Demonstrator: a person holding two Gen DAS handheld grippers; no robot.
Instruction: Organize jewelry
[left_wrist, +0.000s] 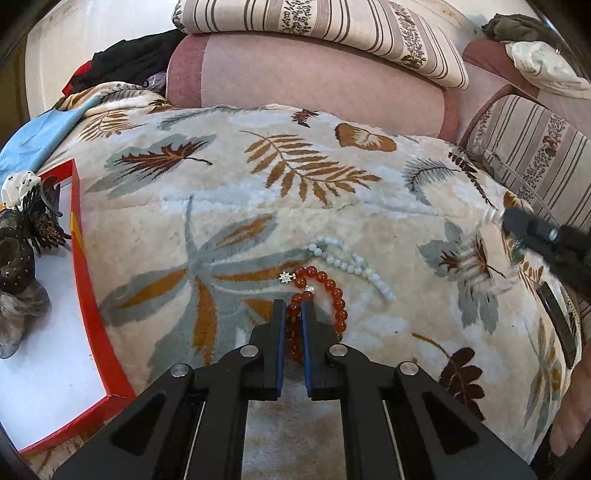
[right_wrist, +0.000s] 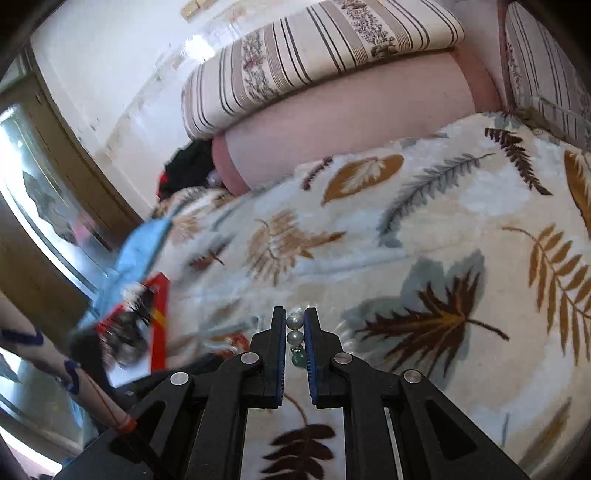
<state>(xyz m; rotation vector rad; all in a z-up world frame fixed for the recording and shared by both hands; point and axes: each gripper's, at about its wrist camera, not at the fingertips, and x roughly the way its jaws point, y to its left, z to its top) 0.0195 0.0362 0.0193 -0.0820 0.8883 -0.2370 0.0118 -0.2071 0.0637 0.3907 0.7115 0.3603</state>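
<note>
My left gripper (left_wrist: 294, 308) is shut on a red bead bracelet (left_wrist: 334, 295) that lies on the leaf-patterned blanket (left_wrist: 258, 192); a small star charm (left_wrist: 284, 277) hangs off it. A pale blue-white bead strand (left_wrist: 351, 262) lies just behind it. My right gripper (right_wrist: 294, 314) is shut on a pearl strand (right_wrist: 294, 330) with a green bead (right_wrist: 297, 360); in the left wrist view it shows at the right edge (left_wrist: 546, 236), with a blurred pearl strand (left_wrist: 480, 266) hanging from it above the blanket.
A red-rimmed white box (left_wrist: 79, 258) at the left holds hair accessories (left_wrist: 22, 236); it also shows blurred in the right wrist view (right_wrist: 159, 321). A dark hair clip (left_wrist: 557, 317) lies at the right. Striped cushions (left_wrist: 332, 26) and a pink bolster (left_wrist: 303, 77) lie behind.
</note>
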